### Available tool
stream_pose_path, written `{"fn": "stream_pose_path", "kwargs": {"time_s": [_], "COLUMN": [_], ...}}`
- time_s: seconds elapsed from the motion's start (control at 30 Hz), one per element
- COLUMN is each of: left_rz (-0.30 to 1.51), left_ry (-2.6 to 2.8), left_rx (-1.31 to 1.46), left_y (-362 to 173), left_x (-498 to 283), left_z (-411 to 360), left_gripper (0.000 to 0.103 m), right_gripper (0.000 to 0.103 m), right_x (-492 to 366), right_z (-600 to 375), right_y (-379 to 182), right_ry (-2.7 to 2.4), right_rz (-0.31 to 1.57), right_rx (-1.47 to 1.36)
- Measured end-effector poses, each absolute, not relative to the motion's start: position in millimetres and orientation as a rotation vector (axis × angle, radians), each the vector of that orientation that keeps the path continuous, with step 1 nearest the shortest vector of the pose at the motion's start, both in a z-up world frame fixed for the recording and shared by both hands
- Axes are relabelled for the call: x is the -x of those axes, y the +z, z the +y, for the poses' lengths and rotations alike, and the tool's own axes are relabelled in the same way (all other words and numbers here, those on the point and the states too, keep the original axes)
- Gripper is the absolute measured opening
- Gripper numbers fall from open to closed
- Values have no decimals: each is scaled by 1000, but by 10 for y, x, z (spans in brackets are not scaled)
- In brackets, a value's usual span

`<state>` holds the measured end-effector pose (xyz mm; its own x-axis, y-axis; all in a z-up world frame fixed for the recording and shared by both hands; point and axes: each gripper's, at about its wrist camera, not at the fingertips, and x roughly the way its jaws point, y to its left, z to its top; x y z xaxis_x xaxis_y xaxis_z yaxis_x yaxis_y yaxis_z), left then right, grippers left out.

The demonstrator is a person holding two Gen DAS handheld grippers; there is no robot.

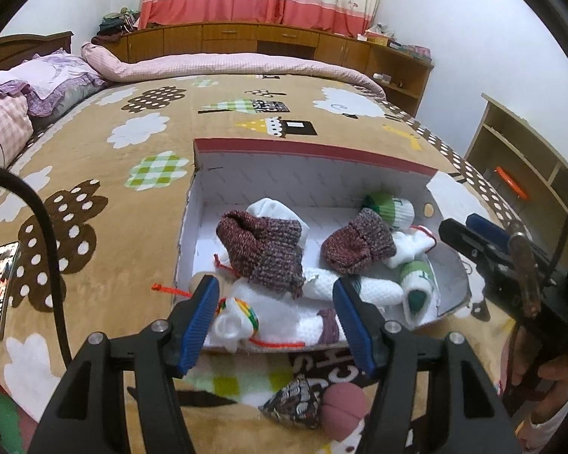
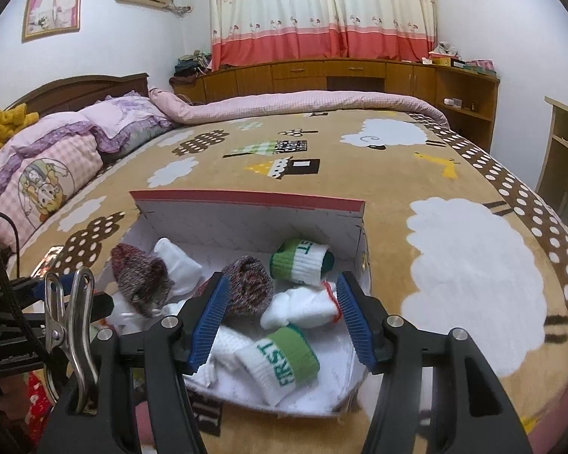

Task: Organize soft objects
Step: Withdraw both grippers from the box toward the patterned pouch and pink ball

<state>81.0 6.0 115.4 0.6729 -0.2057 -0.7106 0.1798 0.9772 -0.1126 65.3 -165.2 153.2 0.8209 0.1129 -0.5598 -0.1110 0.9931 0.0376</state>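
Note:
A white cardboard box with a red rim [image 1: 310, 151] [image 2: 246, 200] lies on the bed and holds soft socks. Two maroon knitted socks [image 1: 265, 249] [image 1: 356, 246] rest on white socks [image 1: 269, 317]. Green-and-white rolled socks [image 1: 392, 208] [image 2: 303, 261] lie toward the box's right side, one of them lettered [image 2: 284, 359]. My left gripper [image 1: 276, 321] hovers open over the box's near left part, with nothing pressed between its blue pads. My right gripper [image 2: 280, 321] hovers open over the near right part, also empty. It shows at the right edge [image 1: 465, 227] of the left wrist view.
A phone [image 1: 0, 291] lies on the brown patterned blanket [image 1: 113, 227] to the left. A dark patterned pouch [image 1: 295, 401] and a pink roll [image 1: 344, 408] sit just in front of the box. Pillows [image 2: 56, 166] lie at the far left, and a wooden shelf [image 1: 518, 159] stands to the right.

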Motion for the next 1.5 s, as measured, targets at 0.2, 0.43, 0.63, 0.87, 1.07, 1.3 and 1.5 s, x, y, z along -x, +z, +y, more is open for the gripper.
{"fn": "stream_pose_path", "kwargs": {"time_s": [0.2, 0.43, 0.63, 0.87, 1.07, 1.3, 1.5], "left_rz": [800, 803, 809, 828, 847, 865, 885], "left_ry": [-215, -206, -202, -199, -190, -180, -186], "left_rx": [41, 59, 58, 58, 58, 48, 49], "left_y": [1183, 1198, 1157, 1069, 978, 858, 752], "left_x": [-664, -505, -349, -232, -155, -65, -35], "left_z": [102, 172, 225, 253, 300, 343, 381], "left_gripper": [66, 66, 66, 66, 66, 66, 66], "right_gripper": [60, 60, 60, 60, 60, 60, 60], "right_x": [-449, -235, -69, 93, 204, 305, 377], "right_z": [-1614, -1578, -1576, -1608, -1602, -1527, -1453], "right_y": [1572, 1559, 1499, 1357, 1256, 1153, 1030], "right_ry": [126, 138, 136, 120, 122, 132, 131], "right_rz": [595, 599, 610, 647, 672, 694, 723], "right_rx": [-11, -31, -49, -73, -91, -88, -93]}}
